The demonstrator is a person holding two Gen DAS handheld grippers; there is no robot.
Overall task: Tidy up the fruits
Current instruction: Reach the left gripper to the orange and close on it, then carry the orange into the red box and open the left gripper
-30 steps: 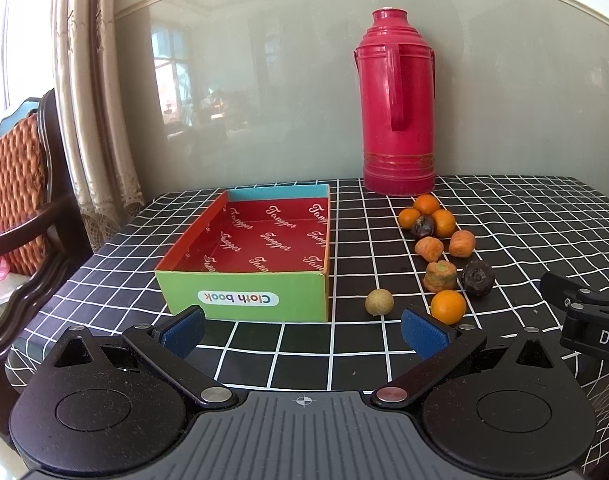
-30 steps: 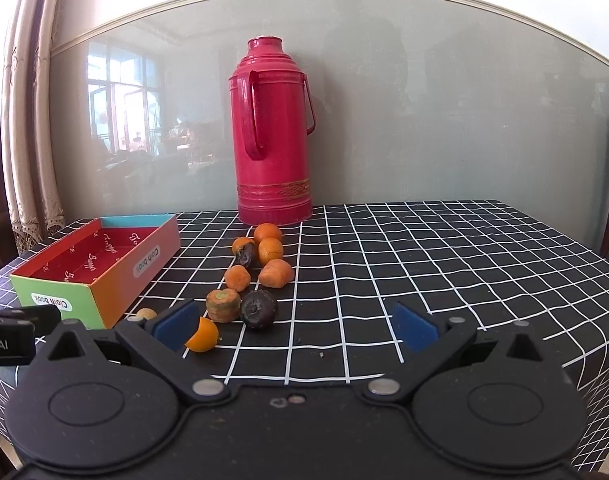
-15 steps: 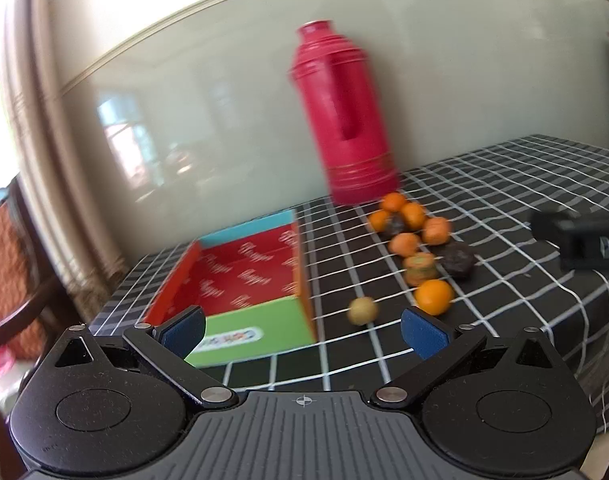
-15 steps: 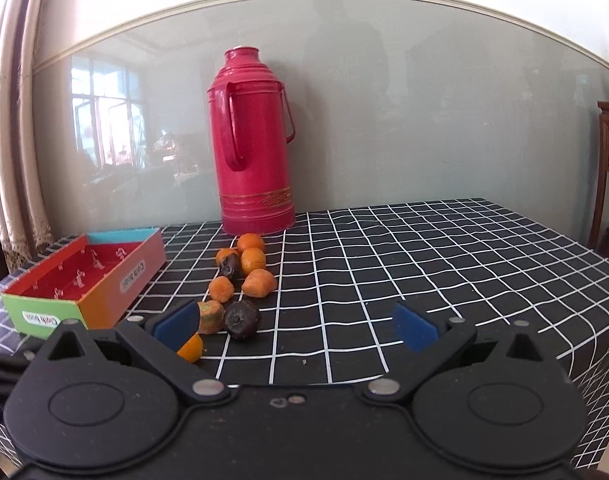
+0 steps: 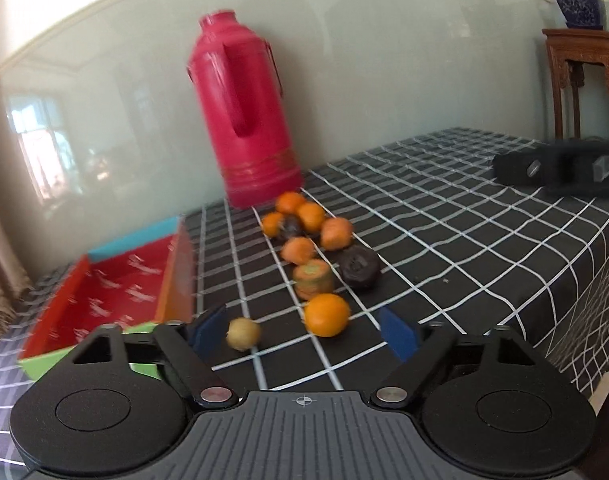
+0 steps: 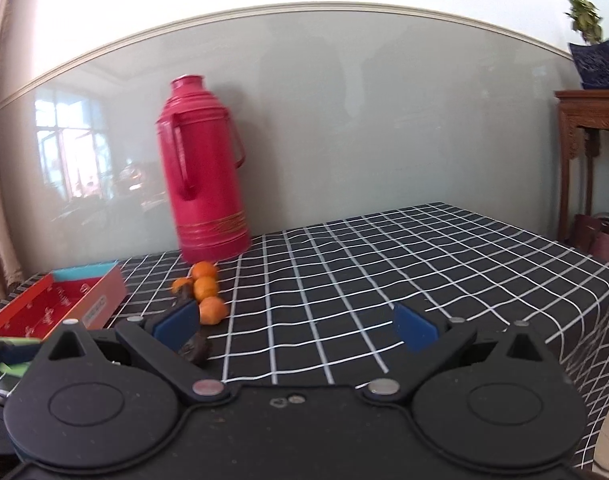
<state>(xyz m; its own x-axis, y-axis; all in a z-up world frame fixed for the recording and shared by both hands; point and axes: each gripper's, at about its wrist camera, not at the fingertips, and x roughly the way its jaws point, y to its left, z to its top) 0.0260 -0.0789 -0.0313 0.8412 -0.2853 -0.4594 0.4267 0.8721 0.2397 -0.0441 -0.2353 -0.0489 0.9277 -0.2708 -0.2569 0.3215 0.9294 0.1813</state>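
Observation:
Several small fruits lie in a row on the black checked tablecloth (image 5: 444,216). Nearest in the left wrist view are an orange (image 5: 327,314) and a small tan round fruit (image 5: 244,333), then a cut orange-green piece (image 5: 312,278) and a dark fruit (image 5: 359,267). An open red box with green front (image 5: 108,292) sits to their left. My left gripper (image 5: 303,332) is open and empty, just short of the orange. My right gripper (image 6: 295,325) is open and empty; oranges (image 6: 206,288) and the dark fruit (image 6: 195,350) lie by its left finger. The box (image 6: 56,308) also shows there.
A tall red thermos (image 5: 244,120) stands at the back against the glass wall, behind the fruit row; it also shows in the right wrist view (image 6: 202,172). The table's right edge drops off (image 5: 584,320). A wooden stand (image 6: 588,152) is beyond on the right.
Both grippers have swung to the right and the views are blurred. The left gripper has come closer to the nearest orange. The box has slid toward the left of both views.

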